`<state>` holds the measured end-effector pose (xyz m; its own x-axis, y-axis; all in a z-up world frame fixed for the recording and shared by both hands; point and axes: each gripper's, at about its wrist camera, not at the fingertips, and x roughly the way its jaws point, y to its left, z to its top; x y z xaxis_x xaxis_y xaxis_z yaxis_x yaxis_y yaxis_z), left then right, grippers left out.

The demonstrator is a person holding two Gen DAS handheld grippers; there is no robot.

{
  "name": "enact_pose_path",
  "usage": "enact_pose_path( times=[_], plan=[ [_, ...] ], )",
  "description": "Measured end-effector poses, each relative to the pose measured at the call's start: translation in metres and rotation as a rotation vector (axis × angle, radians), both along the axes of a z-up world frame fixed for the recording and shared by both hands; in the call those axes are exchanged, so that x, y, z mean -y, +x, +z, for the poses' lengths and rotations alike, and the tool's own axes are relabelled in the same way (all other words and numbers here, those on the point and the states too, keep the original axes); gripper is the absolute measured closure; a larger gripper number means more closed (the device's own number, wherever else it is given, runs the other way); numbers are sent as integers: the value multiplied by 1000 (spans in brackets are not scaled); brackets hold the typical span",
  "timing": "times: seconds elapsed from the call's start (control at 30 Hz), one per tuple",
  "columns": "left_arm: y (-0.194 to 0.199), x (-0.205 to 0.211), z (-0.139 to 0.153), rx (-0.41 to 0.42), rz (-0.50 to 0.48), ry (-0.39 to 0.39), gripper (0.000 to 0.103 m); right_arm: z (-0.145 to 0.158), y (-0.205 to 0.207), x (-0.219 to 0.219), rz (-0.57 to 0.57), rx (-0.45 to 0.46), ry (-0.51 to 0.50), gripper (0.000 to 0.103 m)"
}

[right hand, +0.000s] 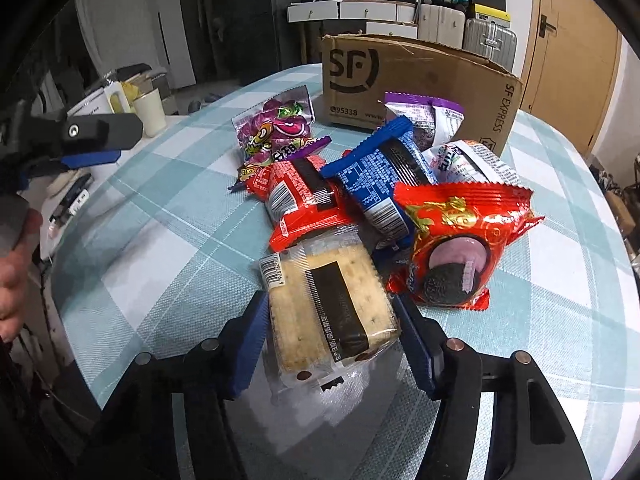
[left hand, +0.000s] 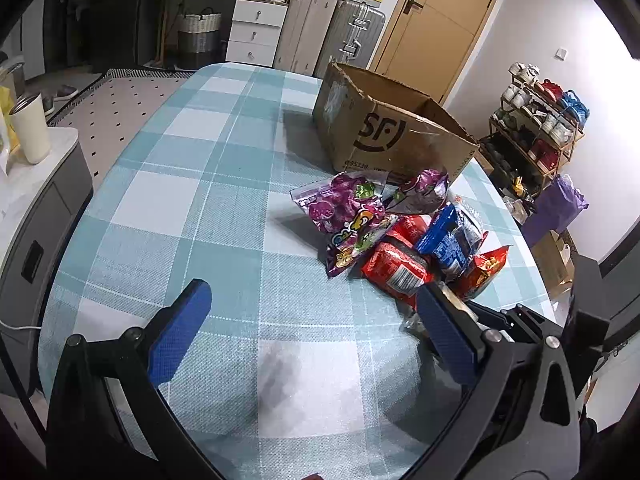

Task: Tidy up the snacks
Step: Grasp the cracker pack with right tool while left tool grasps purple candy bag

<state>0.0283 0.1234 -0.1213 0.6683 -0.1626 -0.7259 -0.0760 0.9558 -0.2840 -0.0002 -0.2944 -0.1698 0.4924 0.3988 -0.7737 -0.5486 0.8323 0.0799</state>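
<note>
1. My right claw (right hand: 330, 334) sits low over the table (right hand: 160, 248) with the cracker pack (right hand: 328, 300) lying between its two blue pads (right hand: 250, 344). The pads look to be at the pack's sides or just beside them; I cannot tell whether they press it yet, so I call this claw spread around the pack, not clenched on it
2. The pack's long axis runs from about 11 o'clock to 5 o'clock in the right wrist view, nearly along my fingers, so the pads meet its long edges. That is the relation the coming lift turns on, I judge
3. My left claw (left hand: 316, 324) hangs released over bare cloth, jaws wide apart and holding nothing. The snack pile lies at its 1 o'clock, so the right hand is much the nearer one for this pack
4. Beyond the pack, at 12 o'clock from my right claw, lie the red packet (right hand: 304, 204), the blue packet (right hand: 380, 184) and, at 1 o'clock, the red and gold pouch (right hand: 460, 240); the far end of the pack touches or slips under the red packet
5. The cardboard box (right hand: 420, 80) stands open at 12 o'clock, behind the pile, with purple candy bags (right hand: 280, 128) near its front. I judge it the likely home for the snacks, and none can be seen inside it from here
</note>
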Motion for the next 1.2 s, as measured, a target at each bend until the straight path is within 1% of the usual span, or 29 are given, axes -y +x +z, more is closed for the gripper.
enact_pose_path(
  times=[0.17,0.33,0.5,0.73,0.93,1.03,1.2],
  plan=[
    [1,-1,-2,-9,5,-4,1,1,2,6,-17,-32,60,40],
    [4,-3,-5,-19,9,-3,1,6,1,12,-25,-41,103,40],
    [13,-5,-11,-40,8,-7,1,14,0,22,-38,-52,167,40],
    [43,-2,-19,-62,-19,1,1,26,-1,43,-71,-49,235,40],
    [75,2,-28,-99,-49,-24,1,34,-2,57,-89,-39,259,40],
    [91,5,-31,-110,-53,-51,1,36,0,59,-96,-37,272,40],
    [114,10,-39,-131,-56,-68,1,38,-1,63,-103,-39,290,40]
  ],
)
